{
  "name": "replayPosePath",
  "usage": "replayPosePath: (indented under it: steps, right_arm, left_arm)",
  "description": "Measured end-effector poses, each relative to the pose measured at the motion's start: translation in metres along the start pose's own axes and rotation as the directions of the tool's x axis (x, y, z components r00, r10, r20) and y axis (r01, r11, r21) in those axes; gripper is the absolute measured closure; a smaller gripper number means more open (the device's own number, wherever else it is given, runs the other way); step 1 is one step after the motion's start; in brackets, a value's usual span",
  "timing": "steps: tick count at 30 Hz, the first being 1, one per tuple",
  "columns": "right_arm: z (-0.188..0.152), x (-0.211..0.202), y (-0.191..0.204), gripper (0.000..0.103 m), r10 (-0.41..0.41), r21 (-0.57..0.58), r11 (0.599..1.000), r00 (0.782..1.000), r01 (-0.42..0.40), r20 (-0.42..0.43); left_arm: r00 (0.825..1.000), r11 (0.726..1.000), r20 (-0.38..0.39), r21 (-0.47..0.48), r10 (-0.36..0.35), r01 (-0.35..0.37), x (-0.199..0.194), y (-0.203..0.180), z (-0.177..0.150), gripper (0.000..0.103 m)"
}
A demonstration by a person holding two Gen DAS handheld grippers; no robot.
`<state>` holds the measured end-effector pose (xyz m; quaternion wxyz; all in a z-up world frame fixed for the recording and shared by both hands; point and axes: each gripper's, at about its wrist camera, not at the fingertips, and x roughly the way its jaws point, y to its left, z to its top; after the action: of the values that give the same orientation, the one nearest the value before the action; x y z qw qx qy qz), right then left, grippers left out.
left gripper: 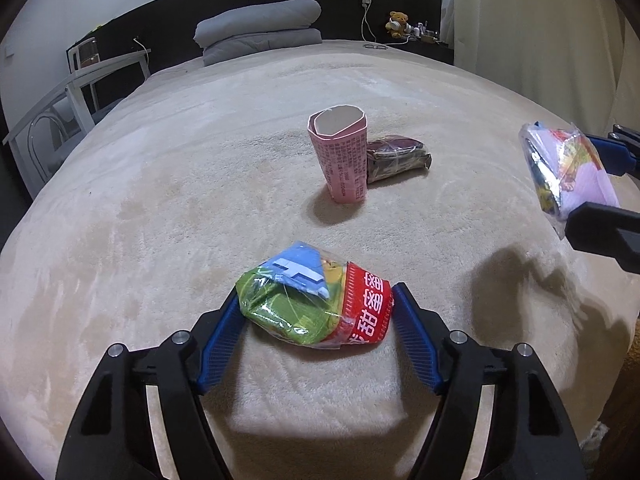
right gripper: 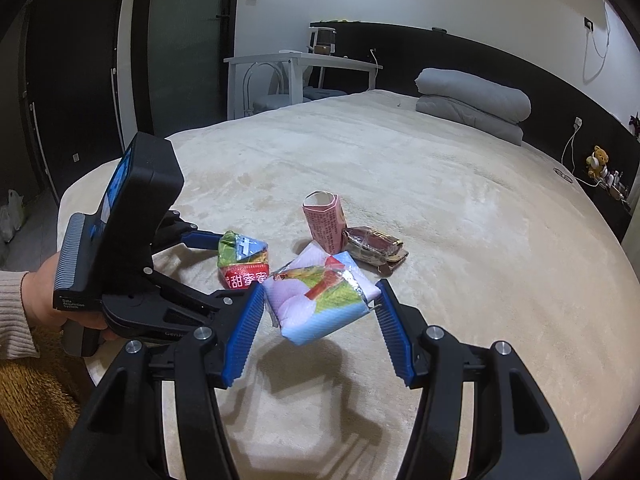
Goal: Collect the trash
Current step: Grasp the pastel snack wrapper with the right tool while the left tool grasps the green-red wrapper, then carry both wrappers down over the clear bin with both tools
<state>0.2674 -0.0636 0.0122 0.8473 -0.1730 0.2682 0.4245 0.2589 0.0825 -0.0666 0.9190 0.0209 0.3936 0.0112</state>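
L tool [left gripper: 316, 312] sits on the bed [left gripper: 160, 220], pads touching both sides of the green & red snack bag [left gripper: 316, 304]. R tool [right gripper: 320, 300] grips a pink & blue wrapper [right gripper: 320, 300] in the air. Pink paper cup [left gripper: 340, 156] stands at 12 o'clock from the snack bag, w/ a dark wrapper [left gripper: 398, 158] just beside.

This is a home bedroom: a wide bed [left gripper: 200, 168] with folded grey duvet [left gripper: 260, 28], a teddy bear [left gripper: 397, 23] on the side shelf.

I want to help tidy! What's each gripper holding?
Left gripper: closed on the green-and-red wrapper.
Right gripper: holding a pink-and-blue wrapper.
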Motion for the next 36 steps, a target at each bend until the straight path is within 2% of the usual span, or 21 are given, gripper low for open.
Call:
replayPosePath:
  steps: [7, 17, 25, 36]
  right_arm:
    - [-0.003, -0.002, -0.001, 0.046, -0.021, -0.015, 1.000, 1.000, 0.021, -0.008]
    - [-0.010, -0.017, 0.004, 0.046, -0.055, 0.012, 0.998, 0.998, 0.055, -0.004]
    - [-0.026, -0.041, 0.017, 0.046, -0.085, 0.009, 0.996, 0.996, 0.085, -0.002]
    - [-0.056, -0.089, 0.042, 0.046, -0.096, 0.046, 0.994, 0.995, 0.096, 0.012]
  left_arm:
    - [0.999, 0.999, 0.039, 0.035, 0.007, -0.008, -0.020, -0.011, -0.003, 0.032]
    - [0.995, 1.000, 0.102, -0.002, -0.014, 0.014, -0.065, -0.016, -0.014, 0.032]
    - [0.988, 0.996, 0.152, -0.076, -0.037, 0.049, -0.102, -0.012, -0.024, 0.032]
    - [0.978, 0.993, 0.204, -0.093, -0.049, 0.069, -0.148, -0.030, -0.051, 0.032]
